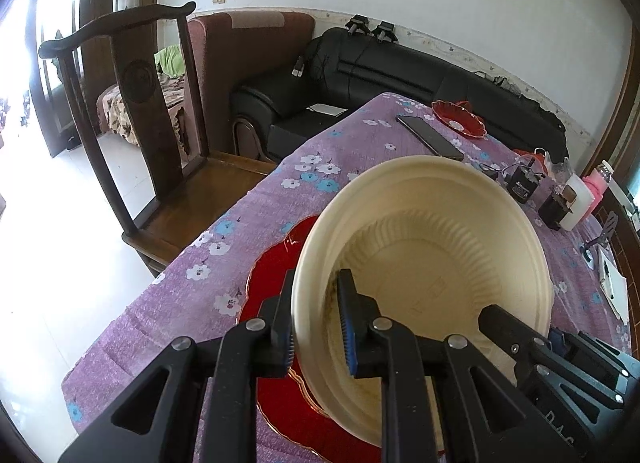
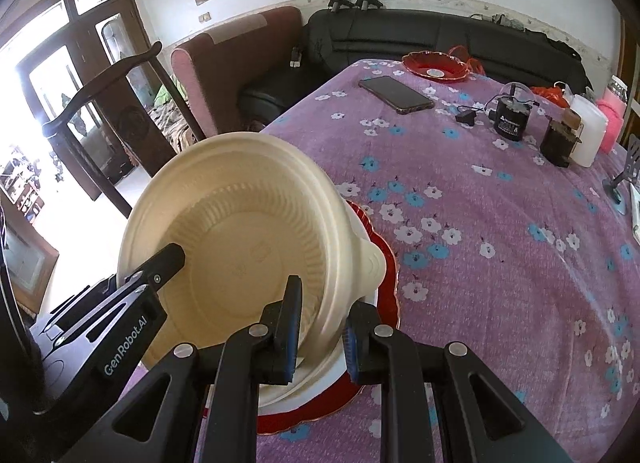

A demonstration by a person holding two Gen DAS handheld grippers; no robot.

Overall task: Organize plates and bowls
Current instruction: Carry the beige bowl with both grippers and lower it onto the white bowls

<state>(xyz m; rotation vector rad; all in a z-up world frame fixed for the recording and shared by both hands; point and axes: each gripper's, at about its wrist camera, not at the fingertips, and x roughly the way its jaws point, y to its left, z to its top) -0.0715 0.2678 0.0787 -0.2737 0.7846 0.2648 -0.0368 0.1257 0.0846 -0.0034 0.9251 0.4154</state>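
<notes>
A cream plastic bowl (image 1: 432,263) is held tilted over a red plate with a gold rim (image 1: 276,263) on the purple flowered tablecloth. My left gripper (image 1: 320,327) is shut on the bowl's near-left rim, one finger inside and one outside. My right gripper (image 2: 320,331) is shut on the rim of the same bowl (image 2: 240,247), near-right side. The red plate (image 2: 384,263) shows under it, with a second cream bowl's rim (image 2: 372,259) sticking out beneath. A smaller red dish (image 1: 460,119) sits at the table's far end.
A black phone (image 2: 396,95) lies near the far red dish (image 2: 436,65). Black chargers (image 2: 510,119), a white jar (image 2: 588,131) and a pink item stand at the right. A wooden chair (image 1: 132,115) and black sofa (image 1: 360,75) stand beyond the table's left edge.
</notes>
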